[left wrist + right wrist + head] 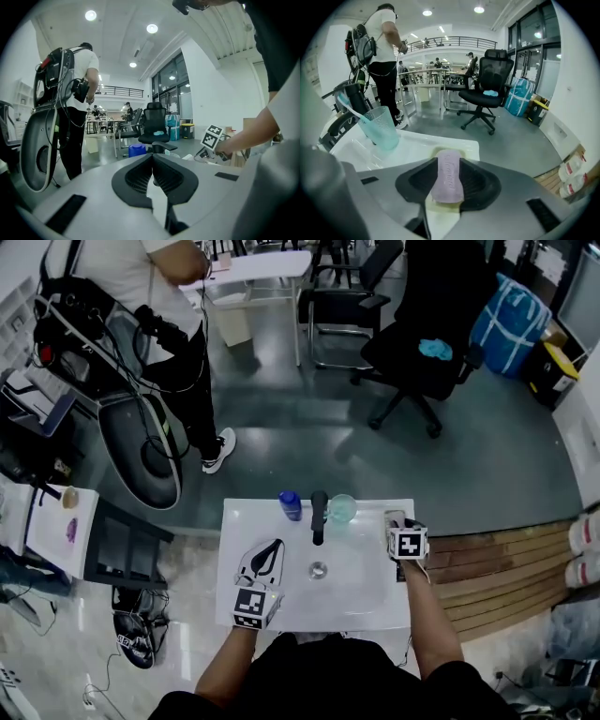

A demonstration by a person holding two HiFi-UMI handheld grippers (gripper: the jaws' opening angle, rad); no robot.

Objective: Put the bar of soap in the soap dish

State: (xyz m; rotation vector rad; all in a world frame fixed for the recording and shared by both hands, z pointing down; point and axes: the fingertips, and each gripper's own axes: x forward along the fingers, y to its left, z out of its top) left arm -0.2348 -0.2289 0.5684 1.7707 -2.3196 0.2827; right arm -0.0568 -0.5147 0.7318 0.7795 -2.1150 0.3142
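soap (448, 180): pale purple bar, stiff, light, likely slick. it sits over the dish (442, 206) at the sink's (440, 140) back right corner. we hold its long sides in the right gripper (449, 160), jaws fairly wide. left gripper (153, 157) closed, empty.

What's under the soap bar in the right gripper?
A pale yellow soap dish, its rim showing past both ends of the soap bar, on the white sink. Its middle is covered; whether the bar rests on it is hidden.
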